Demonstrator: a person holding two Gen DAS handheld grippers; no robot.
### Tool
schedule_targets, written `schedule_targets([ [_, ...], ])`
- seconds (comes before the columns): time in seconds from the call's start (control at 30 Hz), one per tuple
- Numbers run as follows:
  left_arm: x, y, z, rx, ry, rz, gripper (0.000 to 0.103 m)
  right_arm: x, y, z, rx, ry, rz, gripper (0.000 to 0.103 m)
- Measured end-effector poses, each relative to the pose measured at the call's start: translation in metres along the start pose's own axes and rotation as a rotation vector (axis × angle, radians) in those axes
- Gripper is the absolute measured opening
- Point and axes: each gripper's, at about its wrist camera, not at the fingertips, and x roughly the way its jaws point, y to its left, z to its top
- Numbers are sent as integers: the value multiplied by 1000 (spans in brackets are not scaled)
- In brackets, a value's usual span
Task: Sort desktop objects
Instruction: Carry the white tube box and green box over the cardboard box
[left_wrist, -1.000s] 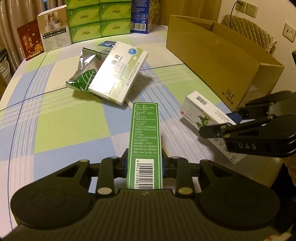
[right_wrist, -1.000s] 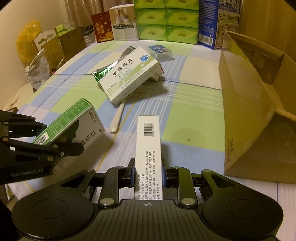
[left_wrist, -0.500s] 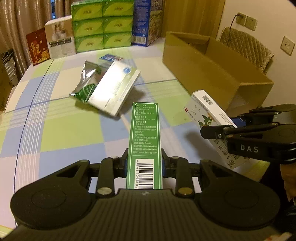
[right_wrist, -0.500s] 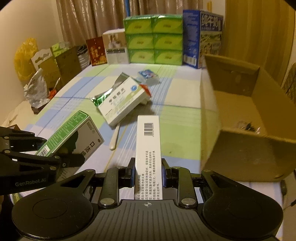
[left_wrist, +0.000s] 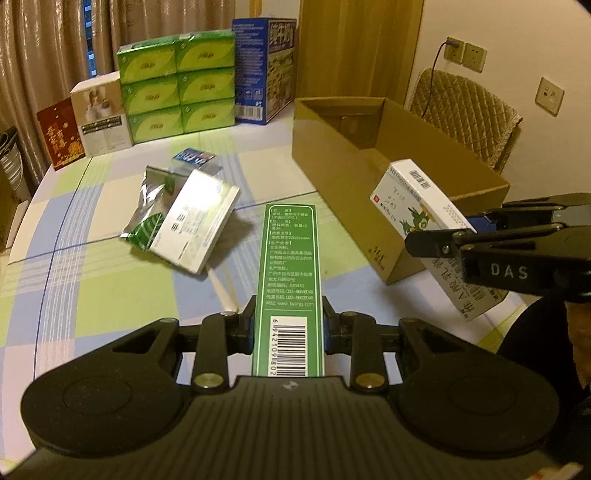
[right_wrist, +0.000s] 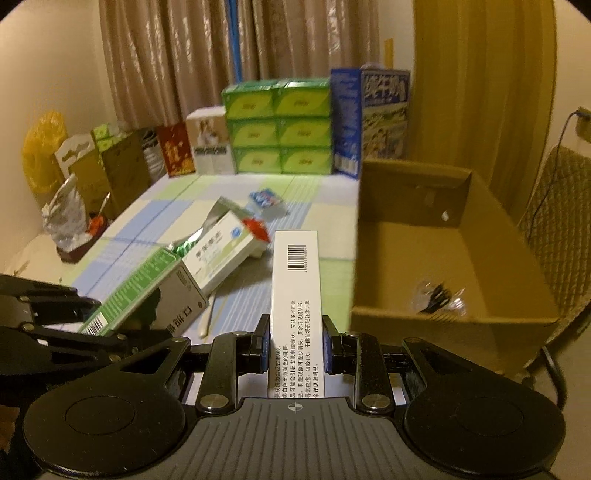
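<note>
My left gripper (left_wrist: 289, 325) is shut on a green medicine box (left_wrist: 290, 273), held above the table; that box also shows in the right wrist view (right_wrist: 147, 295). My right gripper (right_wrist: 295, 345) is shut on a white medicine box (right_wrist: 295, 295), which also shows in the left wrist view (left_wrist: 421, 214), raised beside the near corner of the open cardboard box (left_wrist: 388, 166) (right_wrist: 443, 258). On the table lie a white-green medicine box (left_wrist: 199, 225) on a foil pouch (left_wrist: 147, 206), and a small blue packet (left_wrist: 194, 157).
Stacked green tissue boxes (left_wrist: 177, 85), a blue carton (left_wrist: 264, 66) and gift boxes (left_wrist: 99, 114) line the table's far edge. A chair (left_wrist: 465, 114) stands behind the cardboard box. A small clear-wrapped item (right_wrist: 437, 295) lies inside the box. A white stick (right_wrist: 205, 321) lies on the tablecloth.
Both grippers have risen with their boxes. The right gripper's view now looks down into the cardboard box. The items on the table have not moved.
</note>
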Motion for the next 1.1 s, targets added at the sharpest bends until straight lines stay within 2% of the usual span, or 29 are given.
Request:
schedule_targets([
  [0.23, 1, -25, 29, 30, -25, -36, 25, -19, -38, 22, 19, -41, -67, 23],
  [0.57, 22, -73, 79, 79, -50, -105, 25, -18, -94, 42, 34, -49, -144, 23],
  [0.8, 43, -100, 104, 108, -50, -143, 25, -10, -123, 46, 53, -37, -161, 23],
  [1.1, 73, -109, 123, 101, -36, -164, 25, 15, -143, 51, 49, -3, -168, 23],
])
